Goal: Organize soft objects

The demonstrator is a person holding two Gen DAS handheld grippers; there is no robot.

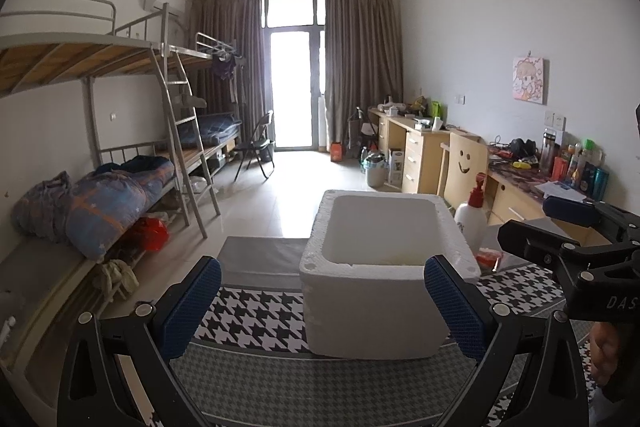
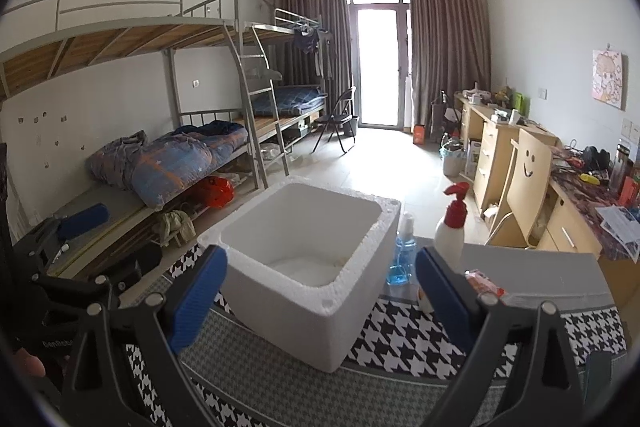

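A white foam box [image 1: 376, 291] stands open on a houndstooth cloth [image 1: 260, 319]; it also shows in the right wrist view [image 2: 304, 279]. Its inside looks mostly bare, with a pale layer at the bottom. My left gripper [image 1: 322, 311] is open and empty, its blue pads either side of the box's near wall. My right gripper [image 2: 320, 301] is open and empty just before the box. A small red-and-pink packet [image 2: 484, 285] lies right of the box, also in the left wrist view [image 1: 488, 259]. Each gripper shows in the other's view: the right one [image 1: 576, 227], the left one [image 2: 76, 223].
A white pump bottle with a red top [image 2: 450, 231] and a blue liquid bottle [image 2: 402, 259] stand behind the box. A grey table surface [image 2: 536, 271] lies beyond the cloth. Bunk beds [image 1: 120, 187] fill the left, desks [image 1: 424, 147] and a smiley chair [image 2: 528, 163] the right.
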